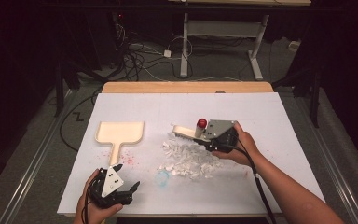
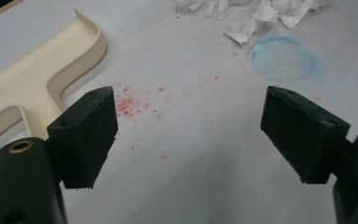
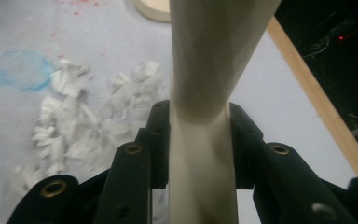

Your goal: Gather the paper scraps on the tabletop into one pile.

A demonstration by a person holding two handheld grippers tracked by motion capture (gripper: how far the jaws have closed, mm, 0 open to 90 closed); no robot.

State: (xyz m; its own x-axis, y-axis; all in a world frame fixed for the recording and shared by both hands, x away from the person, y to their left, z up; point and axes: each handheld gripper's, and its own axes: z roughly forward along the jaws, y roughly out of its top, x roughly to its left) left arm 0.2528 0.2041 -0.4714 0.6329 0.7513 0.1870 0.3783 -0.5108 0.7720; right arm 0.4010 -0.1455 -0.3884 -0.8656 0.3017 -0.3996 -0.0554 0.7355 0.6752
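Note:
A cream dustpan (image 1: 120, 132) lies flat on the white table at the left, its handle pointing toward the front edge; the left gripper view shows its handle and rim (image 2: 37, 79). A pile of white paper scraps (image 1: 189, 158) (image 3: 98, 121) sits mid-table. My right gripper (image 1: 204, 135) (image 3: 198, 135) is shut on the cream handle of a small brush (image 1: 182, 130) (image 3: 209, 70), held at the far edge of the scraps. My left gripper (image 1: 127, 176) (image 2: 191, 130) stands open over bare table near the dustpan handle's end, nothing between its jaws.
A faint blue ring (image 1: 162, 176) (image 2: 283, 58) and red specks (image 1: 129, 160) (image 2: 133, 105) stain the table sheet. The wooden table edge (image 1: 186, 87) runs along the far side. Beyond it are floor cables and a white desk frame (image 1: 185, 46).

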